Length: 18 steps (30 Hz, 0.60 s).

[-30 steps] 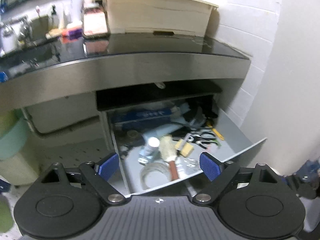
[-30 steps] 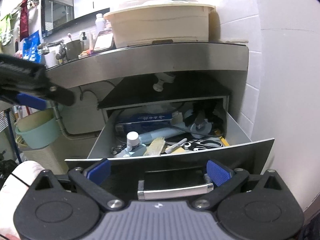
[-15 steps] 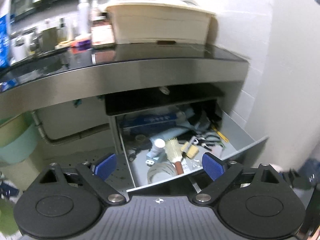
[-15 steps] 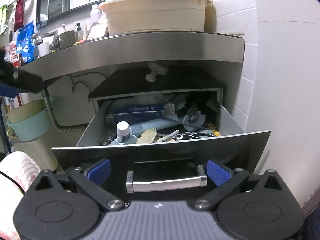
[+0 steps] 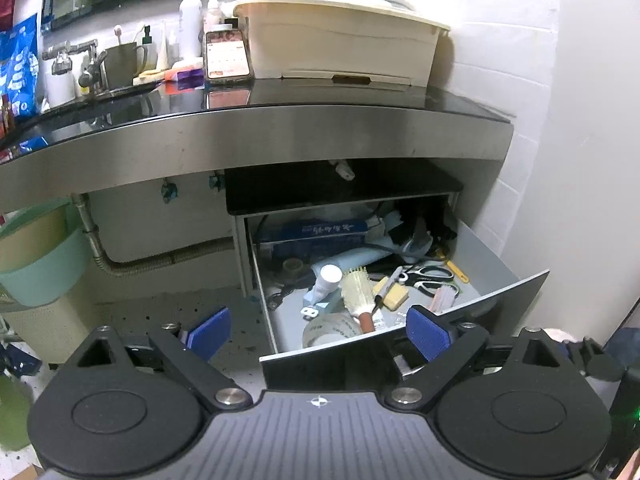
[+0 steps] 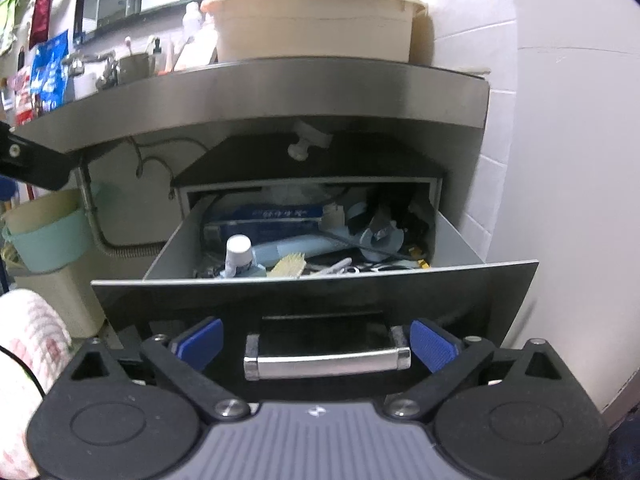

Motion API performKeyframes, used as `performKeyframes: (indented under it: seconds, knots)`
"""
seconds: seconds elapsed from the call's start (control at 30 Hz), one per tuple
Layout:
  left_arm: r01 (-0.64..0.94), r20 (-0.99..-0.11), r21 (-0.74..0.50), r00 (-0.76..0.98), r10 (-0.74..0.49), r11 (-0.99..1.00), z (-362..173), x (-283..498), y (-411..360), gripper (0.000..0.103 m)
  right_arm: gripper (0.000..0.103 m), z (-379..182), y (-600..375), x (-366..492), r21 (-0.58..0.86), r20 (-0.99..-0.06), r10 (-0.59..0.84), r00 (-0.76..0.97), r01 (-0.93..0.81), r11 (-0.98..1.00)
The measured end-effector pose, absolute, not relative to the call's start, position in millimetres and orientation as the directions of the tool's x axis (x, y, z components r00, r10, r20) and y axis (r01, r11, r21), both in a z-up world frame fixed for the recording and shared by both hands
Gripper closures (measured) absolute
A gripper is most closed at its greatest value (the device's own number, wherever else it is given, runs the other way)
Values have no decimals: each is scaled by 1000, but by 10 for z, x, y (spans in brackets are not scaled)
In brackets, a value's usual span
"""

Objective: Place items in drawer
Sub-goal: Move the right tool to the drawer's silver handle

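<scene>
The grey drawer (image 5: pixel 484 256) under the steel counter stands pulled open, with a dark front panel (image 6: pixel 480 288) and a chrome handle (image 6: pixel 326 360). Inside lie a hairbrush (image 5: pixel 356 288), scissors (image 5: pixel 430 274), a white-capped bottle (image 5: pixel 328 280), a tape roll (image 5: pixel 332 330), a yellow block (image 5: pixel 394 294) and a blue box (image 5: pixel 320 230). My left gripper (image 5: pixel 318 330) is open and empty, above the drawer's front left corner. My right gripper (image 6: pixel 316 342) is open and empty, its blue pads either side of the handle.
On the black countertop (image 5: pixel 320 100) stand a cream lidded bin (image 5: pixel 340 44), a phone (image 5: pixel 226 54), bottles and a metal mug (image 5: pixel 122 64). A mint basin (image 5: pixel 40 264) sits low at left. A white tiled wall (image 5: pixel 580 160) closes the right side.
The left gripper has pulled back and risen, showing more of the countertop. The right gripper has dropped and moved closer to the drawer handle. The drawer stays open.
</scene>
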<state>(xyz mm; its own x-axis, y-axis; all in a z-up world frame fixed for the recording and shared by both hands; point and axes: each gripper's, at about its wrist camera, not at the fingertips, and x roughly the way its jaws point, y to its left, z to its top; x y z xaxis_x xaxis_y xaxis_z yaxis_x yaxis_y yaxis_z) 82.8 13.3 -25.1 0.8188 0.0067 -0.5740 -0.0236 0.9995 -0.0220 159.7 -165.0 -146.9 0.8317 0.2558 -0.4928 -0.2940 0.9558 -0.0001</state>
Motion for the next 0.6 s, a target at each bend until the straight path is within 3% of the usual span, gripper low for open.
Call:
performKeyframes:
  seconds: [0.27, 0.6]
  knots:
    - [-38, -606, -77, 795, -17, 996, -361, 817, 234, 8, 19, -1580, -1579, 1887, -1, -583, 259, 770, -320, 947]
    - [-15, -581, -41, 813, -12, 999, -346, 749, 150, 8, 20, -1747, -1482, 2413, -36, -642, 224, 733, -320, 947]
